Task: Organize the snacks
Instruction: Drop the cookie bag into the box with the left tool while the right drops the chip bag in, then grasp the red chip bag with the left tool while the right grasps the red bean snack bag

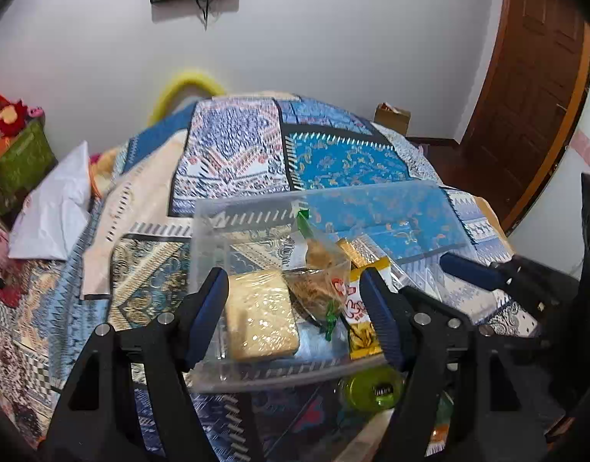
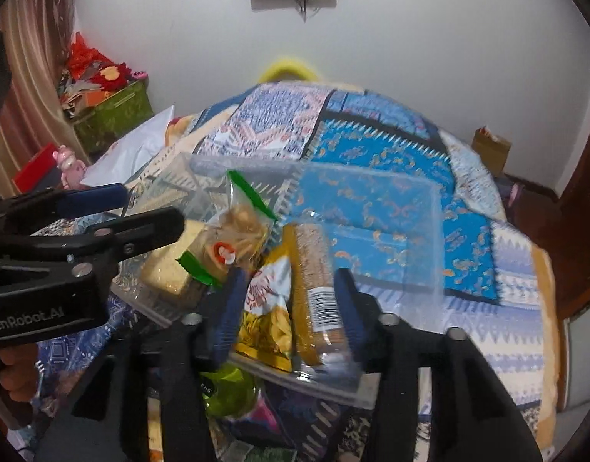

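Observation:
A clear plastic container [image 1: 256, 379] sits on a patterned bedspread [image 1: 352, 161]. Inside lie a wrapped pale yellow block [image 1: 262, 319], a clear bag of brown snacks with green ends [image 1: 318, 269] and a yellow-and-white chip packet [image 1: 362, 308]. My left gripper [image 1: 296, 308] hangs open over the container's near side, its fingers apart from the block. My right gripper [image 2: 289, 308] is open over the same container [image 2: 429, 231]; the chip packet [image 2: 268, 308] and a brown biscuit pack with a barcode [image 2: 314, 269] lie between its fingers. The left gripper [image 2: 141, 210] enters from the left there.
A green round container [image 1: 371, 387] lies on the bedspread just in front of the clear container. A white pillow [image 1: 52, 211] and a green basket [image 1: 21, 161] are at the left. A cardboard box [image 1: 391, 115] and a wooden door [image 1: 525, 96] are at the right.

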`<state>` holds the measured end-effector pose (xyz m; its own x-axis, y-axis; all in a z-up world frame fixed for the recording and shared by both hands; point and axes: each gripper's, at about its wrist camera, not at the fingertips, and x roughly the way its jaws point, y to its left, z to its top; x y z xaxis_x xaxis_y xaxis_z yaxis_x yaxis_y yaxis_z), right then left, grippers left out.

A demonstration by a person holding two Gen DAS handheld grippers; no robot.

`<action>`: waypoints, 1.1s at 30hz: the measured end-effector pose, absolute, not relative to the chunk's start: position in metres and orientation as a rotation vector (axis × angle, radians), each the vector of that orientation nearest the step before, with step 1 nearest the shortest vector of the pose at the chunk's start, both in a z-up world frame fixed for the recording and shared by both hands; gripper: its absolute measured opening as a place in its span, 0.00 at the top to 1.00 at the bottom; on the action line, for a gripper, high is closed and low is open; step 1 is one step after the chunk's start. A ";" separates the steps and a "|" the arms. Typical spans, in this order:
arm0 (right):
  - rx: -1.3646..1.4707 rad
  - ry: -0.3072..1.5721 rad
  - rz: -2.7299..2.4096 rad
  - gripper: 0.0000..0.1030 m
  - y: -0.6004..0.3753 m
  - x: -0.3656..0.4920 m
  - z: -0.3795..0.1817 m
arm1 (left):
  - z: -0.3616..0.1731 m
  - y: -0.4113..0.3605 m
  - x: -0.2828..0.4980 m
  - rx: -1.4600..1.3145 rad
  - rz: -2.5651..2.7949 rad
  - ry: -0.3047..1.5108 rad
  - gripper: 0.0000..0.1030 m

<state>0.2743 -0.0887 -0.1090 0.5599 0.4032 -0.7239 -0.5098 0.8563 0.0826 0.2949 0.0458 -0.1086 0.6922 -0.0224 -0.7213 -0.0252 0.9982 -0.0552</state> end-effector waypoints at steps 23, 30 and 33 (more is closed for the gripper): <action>-0.078 0.729 0.531 0.28 -0.146 0.155 -0.058 | -0.090 0.038 0.134 -0.046 0.049 0.772 0.15; -0.061 0.833 0.546 0.28 -0.153 0.130 -0.094 | -0.118 0.034 0.101 -0.051 0.063 0.839 0.15; -0.059 0.893 0.561 0.28 -0.151 0.125 -0.114 | -0.130 0.033 0.091 -0.063 0.054 0.874 0.15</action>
<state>0.1250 -0.1509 -0.1143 0.4936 0.4383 -0.7512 -0.4859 0.8553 0.1797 0.0910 0.0333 -0.1295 0.6408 0.0216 -0.7674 -0.0735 0.9967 -0.0333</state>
